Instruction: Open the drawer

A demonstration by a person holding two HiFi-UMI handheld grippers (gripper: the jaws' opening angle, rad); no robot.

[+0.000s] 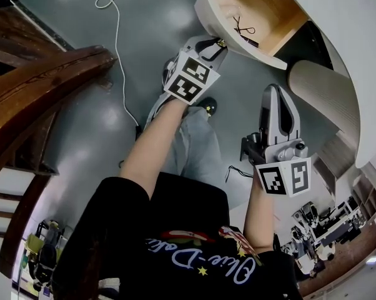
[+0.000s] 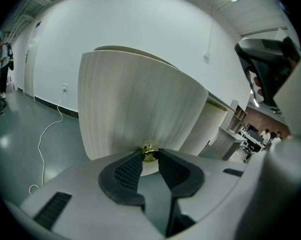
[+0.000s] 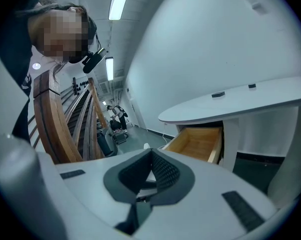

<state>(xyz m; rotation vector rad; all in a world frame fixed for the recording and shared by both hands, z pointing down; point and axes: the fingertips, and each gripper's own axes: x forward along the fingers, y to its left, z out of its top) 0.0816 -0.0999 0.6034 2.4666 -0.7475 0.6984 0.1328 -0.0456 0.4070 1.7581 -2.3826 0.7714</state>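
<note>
The drawer (image 1: 208, 17) stands pulled out from under the white desk top (image 1: 338, 17), and its wooden inside shows from above. My left gripper (image 1: 218, 45) is at the drawer's front. In the left gripper view the white drawer front (image 2: 135, 109) fills the middle, and the left gripper (image 2: 150, 156) is shut on the small brass knob (image 2: 149, 153), one pad against each side. My right gripper (image 1: 277, 92) hangs in the air to the right, below the drawer, apart from it. In the right gripper view the right gripper (image 3: 151, 153) is shut with nothing held, and the open drawer (image 3: 198, 141) lies beyond.
A small dark wire-like item (image 1: 244, 29) lies inside the drawer. A ribbed round desk support (image 1: 325, 95) stands right of the drawer. A white cable (image 1: 116, 42) trails over the grey floor. A curved wooden railing (image 1: 38, 86) runs along the left.
</note>
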